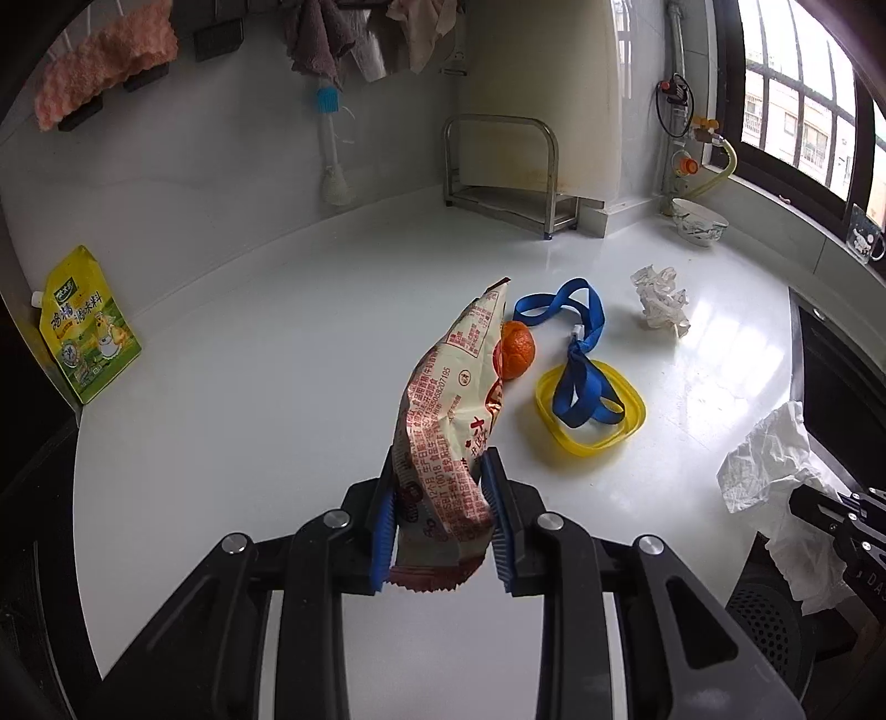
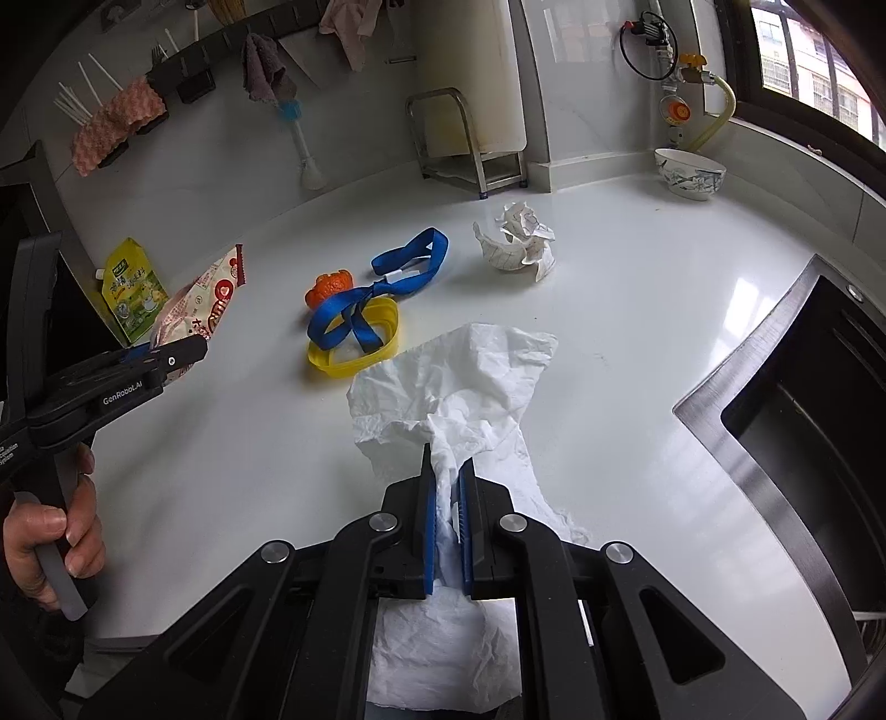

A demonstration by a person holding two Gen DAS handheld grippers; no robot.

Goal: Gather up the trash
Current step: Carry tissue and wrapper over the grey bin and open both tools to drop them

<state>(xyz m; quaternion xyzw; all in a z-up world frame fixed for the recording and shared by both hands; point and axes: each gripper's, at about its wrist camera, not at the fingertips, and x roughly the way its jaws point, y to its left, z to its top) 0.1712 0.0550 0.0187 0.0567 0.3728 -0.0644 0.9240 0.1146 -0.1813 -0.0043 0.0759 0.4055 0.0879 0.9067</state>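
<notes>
Pickup step done on both sides. Left gripper (image 1: 443, 518) clamped on the crinkled red-and-cream printed snack wrapper (image 1: 454, 410), lifted off the white countertop (image 1: 266, 343). Right gripper (image 2: 446, 523) pinched tight on a crumpled white tissue (image 2: 459, 376). Ahead of both, crumpled white paper ball (image 2: 518, 246) not yet collected. Next, likely: carry both to a bin, none visible.

Home kitchen, white countertop (image 2: 637, 310), sink (image 2: 803, 399), hanging dishcloths (image 1: 315, 39)

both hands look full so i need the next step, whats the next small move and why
Probably carry both loads off the counter to wherever trash goes; no bin shows in either view. The left tongs are shut on the snack wrapper, the right tongs on the white tissue. The crumpled paper must wait until one is free.
</notes>
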